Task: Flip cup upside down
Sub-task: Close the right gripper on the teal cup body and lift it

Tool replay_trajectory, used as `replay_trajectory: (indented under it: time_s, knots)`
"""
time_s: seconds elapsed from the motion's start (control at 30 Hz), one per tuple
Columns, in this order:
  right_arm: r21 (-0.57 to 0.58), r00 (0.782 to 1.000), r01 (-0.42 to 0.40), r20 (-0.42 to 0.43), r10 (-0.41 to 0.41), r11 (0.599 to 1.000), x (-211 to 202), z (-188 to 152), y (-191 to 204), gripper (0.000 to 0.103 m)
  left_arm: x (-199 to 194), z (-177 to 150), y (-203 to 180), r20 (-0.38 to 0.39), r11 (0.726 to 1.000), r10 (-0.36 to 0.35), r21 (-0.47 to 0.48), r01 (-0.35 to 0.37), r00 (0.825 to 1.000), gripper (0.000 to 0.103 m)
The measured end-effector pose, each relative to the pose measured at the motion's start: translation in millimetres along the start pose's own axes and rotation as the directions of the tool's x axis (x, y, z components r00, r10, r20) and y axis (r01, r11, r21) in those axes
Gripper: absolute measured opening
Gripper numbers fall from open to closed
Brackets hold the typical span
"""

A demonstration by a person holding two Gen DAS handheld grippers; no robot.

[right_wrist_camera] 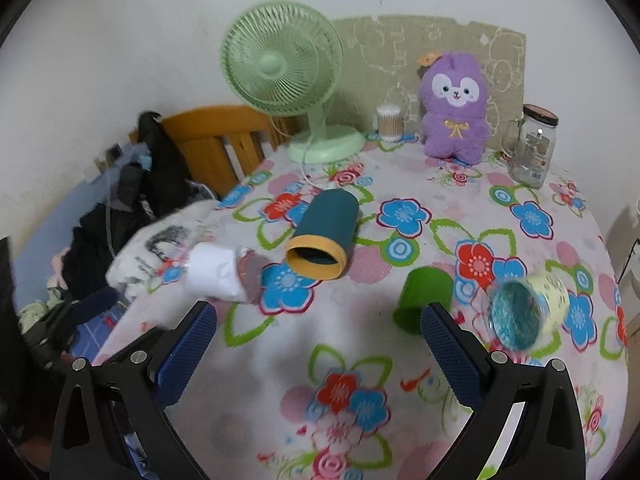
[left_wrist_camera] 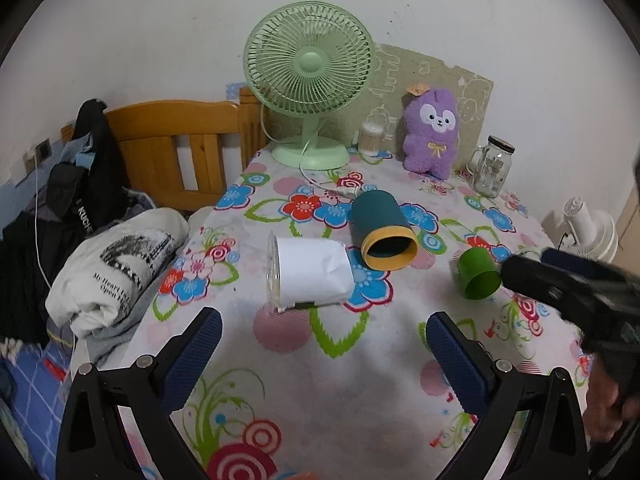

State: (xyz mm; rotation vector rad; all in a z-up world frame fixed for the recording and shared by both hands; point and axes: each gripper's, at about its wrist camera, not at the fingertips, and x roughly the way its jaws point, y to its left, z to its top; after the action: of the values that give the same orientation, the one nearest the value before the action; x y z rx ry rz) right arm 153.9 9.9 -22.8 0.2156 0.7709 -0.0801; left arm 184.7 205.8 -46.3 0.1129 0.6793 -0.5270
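Several cups lie on their sides on the floral tablecloth (left_wrist_camera: 340, 360). A clear cup wrapped in white paper (left_wrist_camera: 308, 276) (right_wrist_camera: 218, 276) lies at the left. A teal cup with a yellow rim (left_wrist_camera: 382, 232) (right_wrist_camera: 324, 236) lies in the middle. A small green cup (left_wrist_camera: 478, 274) (right_wrist_camera: 424, 296) lies to the right. A pale patterned cup with a blue inside (right_wrist_camera: 528, 312) lies at the far right. My left gripper (left_wrist_camera: 324, 340) is open and empty, in front of the white cup. My right gripper (right_wrist_camera: 318, 336) is open and empty, its right finger beside the green cup.
A green desk fan (left_wrist_camera: 310, 80), a cotton-swab jar (left_wrist_camera: 370, 138), a purple plush toy (left_wrist_camera: 432, 132) and a glass jar mug (left_wrist_camera: 492, 166) stand along the back. A wooden bed frame (left_wrist_camera: 176, 148) with clothes (left_wrist_camera: 112, 264) is at the left table edge. A white fan (left_wrist_camera: 588, 228) stands at the right.
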Motion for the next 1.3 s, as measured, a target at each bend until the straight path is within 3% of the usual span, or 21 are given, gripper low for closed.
replay_trajectory:
  time_s: [0.2,0.3,0.47,0.7,0.83,1.0,1.17,1.3]
  knots:
    - [0.048,0.993,0.027,-0.112,-0.022,0.998,46,25,-7,0.103,28,7,-5,-0.055,0.994,0.018,0.11,-0.012,0.998,0.103]
    - [0.018,0.99,0.036,-0.136,-0.033,0.999,64,34,-2,0.103,41,8,-1,-0.08,0.994,0.018,0.107,-0.009,0.997,0.103]
    - [0.059,0.982,-0.009,-0.19,0.021,0.998,94,52,-3,0.103,59,15,-1,-0.098,0.991,0.036,0.132,-0.023,0.995,0.103]
    - [0.044,0.973,0.015,-0.232,-0.004,0.999,132,81,-4,0.103,74,27,7,-0.108,0.991,0.039,0.13,-0.025,0.993,0.103]
    - [0.105,0.949,-0.003,-0.315,0.036,0.994,161,87,-12,0.103,74,23,13,-0.117,0.993,0.042,0.113,-0.029,0.992,0.103]
    - [0.089,0.928,0.007,-0.372,0.026,0.996,179,88,-10,0.102,71,21,16,-0.12,0.994,0.046,0.1,-0.034,0.992,0.103]
    - [0.1,0.902,-0.005,-0.43,0.048,0.995,194,82,-10,0.079,69,21,16,-0.117,0.995,0.048,0.095,-0.037,0.992,0.103]
    - [0.116,0.899,-0.005,-0.435,0.055,0.993,196,79,-13,0.073,70,21,14,-0.12,0.995,0.042,0.1,-0.03,0.992,0.103]
